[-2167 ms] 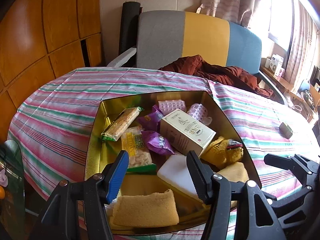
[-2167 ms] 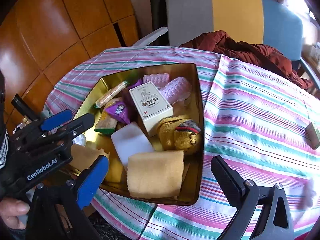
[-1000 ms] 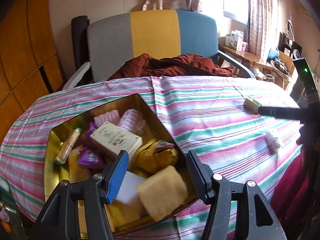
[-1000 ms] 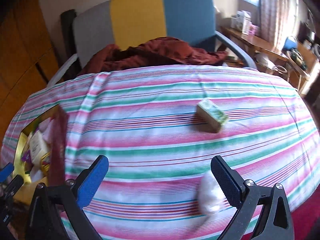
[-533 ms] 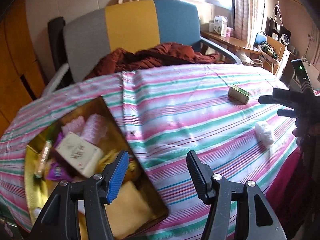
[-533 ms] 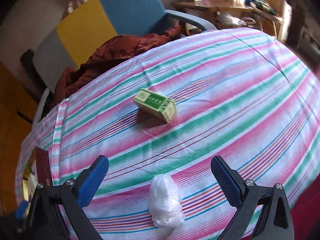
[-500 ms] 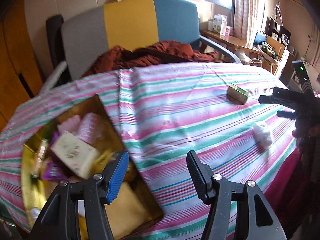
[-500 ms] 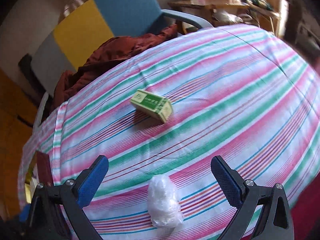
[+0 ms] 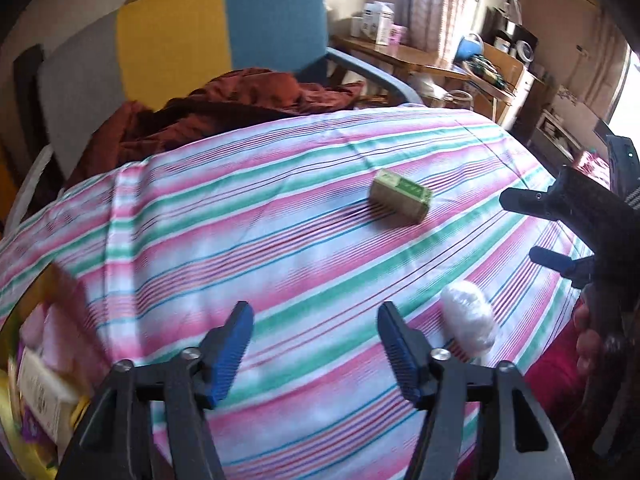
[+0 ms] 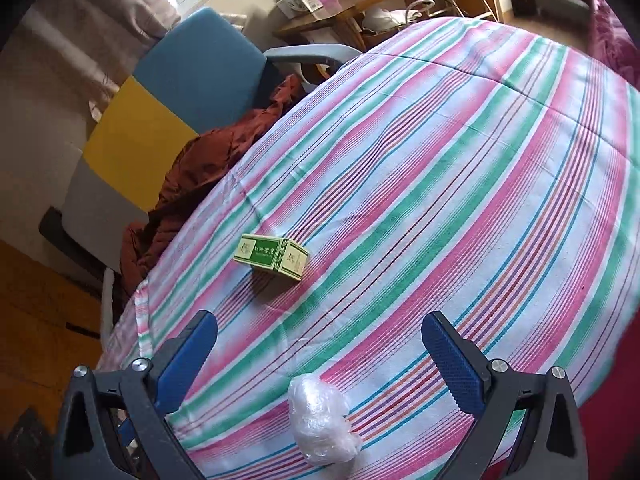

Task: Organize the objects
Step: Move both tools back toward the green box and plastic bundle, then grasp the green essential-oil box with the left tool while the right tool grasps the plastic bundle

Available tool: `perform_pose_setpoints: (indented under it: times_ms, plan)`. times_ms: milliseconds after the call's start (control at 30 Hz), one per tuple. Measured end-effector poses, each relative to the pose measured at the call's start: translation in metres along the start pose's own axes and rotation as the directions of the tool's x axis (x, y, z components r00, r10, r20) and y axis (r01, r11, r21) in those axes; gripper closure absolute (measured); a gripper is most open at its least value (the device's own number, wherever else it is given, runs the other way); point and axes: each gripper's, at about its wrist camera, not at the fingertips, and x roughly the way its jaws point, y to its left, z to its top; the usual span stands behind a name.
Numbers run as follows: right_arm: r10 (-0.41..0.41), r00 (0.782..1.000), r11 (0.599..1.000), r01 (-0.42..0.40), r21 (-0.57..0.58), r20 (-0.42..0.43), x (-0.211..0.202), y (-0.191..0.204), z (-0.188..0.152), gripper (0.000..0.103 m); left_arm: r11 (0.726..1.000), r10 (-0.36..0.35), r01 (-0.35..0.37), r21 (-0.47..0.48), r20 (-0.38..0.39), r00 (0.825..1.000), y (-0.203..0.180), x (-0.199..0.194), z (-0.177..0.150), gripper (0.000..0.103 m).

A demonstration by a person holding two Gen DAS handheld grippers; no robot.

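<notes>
- Two grippers are in view, and both have their blue-padded fingers spread wide with nothing held between them.
- In the right wrist view, the right gripper (image 10: 319, 354) hangs over the striped tablecloth (image 10: 460, 184). One of its fingers (image 10: 186, 360) sits at about 8 o'clock and the other at about 4 o'clock.
- A small clear plastic bundle (image 10: 322, 420) lies on the cloth at 6 o'clock, between the two right fingers but not touching them.
- A green box (image 10: 272, 255) lies flat on the cloth at about 11 o'clock from the bundle, well apart from it.
- In the left wrist view, the left gripper (image 9: 316, 344) also hangs over the cloth with empty space between its fingers.
- From this side the bundle (image 9: 468, 320) sits at about 4 o'clock, just beside the left gripper's right finger (image 9: 400, 354).
- The green box (image 9: 401, 195) lies near 1 o'clock, farther out on the table.
- The right gripper (image 9: 532, 232) shows at 3 o'clock, held by a hand (image 9: 590, 336) at the table's edge.
- A gold tin (image 9: 24, 432) with snack packs in it peeks in at 8 o'clock, blurred.
- A chair (image 9: 180, 36) in gray, yellow and blue stands past the table at 11 o'clock, with a dark red cloth (image 9: 224, 104) heaped on its seat.
</notes>
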Motion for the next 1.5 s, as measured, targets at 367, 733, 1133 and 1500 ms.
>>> perform_pose_setpoints:
  times_ms: [367,733,1133,1500]
  plan:
    - [0.104,0.994,0.992,-0.102,0.070,-0.021,0.000,-0.011,0.003,0.000,0.961,-0.080,0.082,0.262,-0.019,0.997,-0.066,0.080,0.067,0.014]
    - [0.113,0.993,0.992,-0.111,0.061,-0.038,0.005,-0.009,0.004,0.000,0.938,-0.057,0.070,0.338,-0.051,0.997,-0.089,0.136,0.093,0.014]
    - [0.041,0.983,0.996,-0.054,-0.068,-0.181,0.036,0.009,-0.007,0.000,0.988,-0.068,0.079,0.132,-0.087,0.994,-0.035,0.107,0.058,0.030]
    - [-0.171,0.941,0.955,0.085,-0.285,-0.293,0.067,0.030,-0.032,0.009,0.997,0.070,-0.073,-0.023,-0.098,0.993,0.003,0.039,-0.022,0.030]
